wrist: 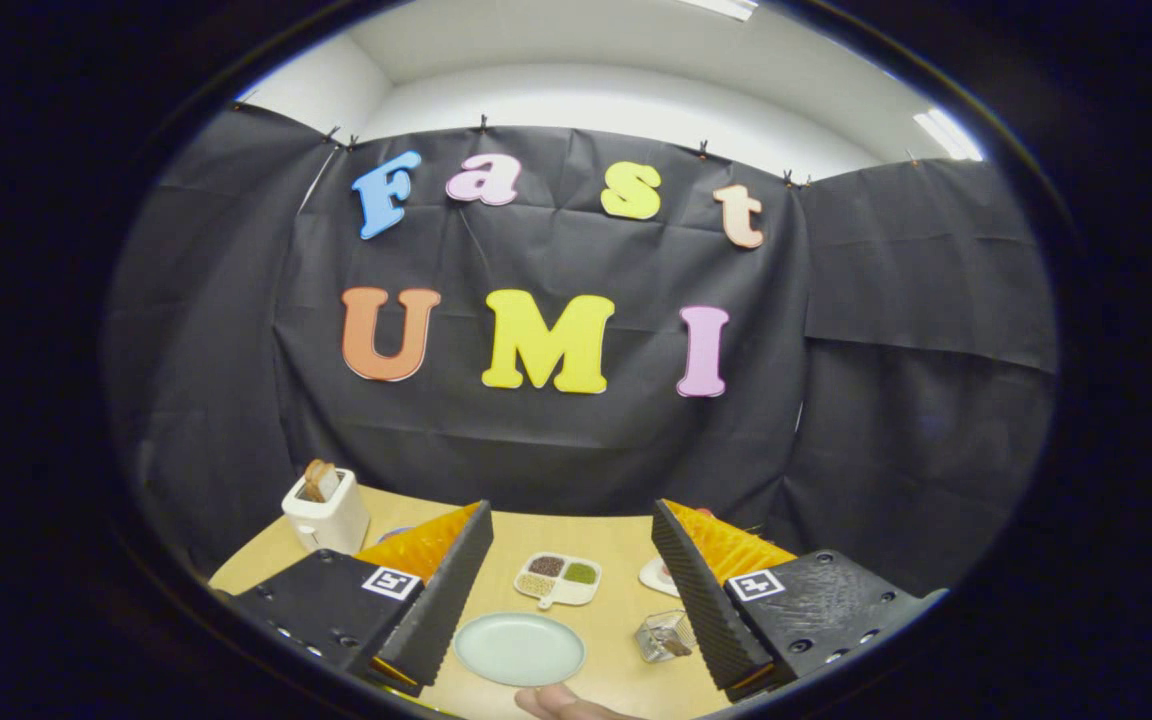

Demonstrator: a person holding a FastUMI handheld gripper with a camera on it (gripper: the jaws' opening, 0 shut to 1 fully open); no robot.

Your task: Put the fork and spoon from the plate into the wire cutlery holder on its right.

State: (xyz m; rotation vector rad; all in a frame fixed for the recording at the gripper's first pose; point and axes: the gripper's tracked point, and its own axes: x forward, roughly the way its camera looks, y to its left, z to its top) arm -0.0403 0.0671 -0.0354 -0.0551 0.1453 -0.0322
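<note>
- Gripper (568, 585): held level above the table, pointed toward the black cloth wall; fingers spread wide, nothing between them, ridged inner faces turned toward each other.
- Fingers (441, 600): left one reaching over the table's left part, right one over the right part; a square black-and-white marker on the body behind each.
- Plate (519, 648): round, pale green, flat on the table, between the fingers and below them, just beside the left finger's inner face; surface bare as seen.
- Wire cutlery holder (663, 636): small, to the right of the plate, just beside the right finger's inner face; something brownish inside, too small to tell what.
- Divided dish (557, 579): white, four compartments holding dark, green and tan contents; beyond the plate, between the fingers.
- Small white dish (658, 576): beyond the holder, partly hidden by the right finger.
- Toaster (326, 515): white, a slice of bread standing in its slot; far left, beyond the left finger.
- Table (616, 680): light wood top.
- Hand (561, 703): part of one at the table's near edge, just below the plate.
</note>
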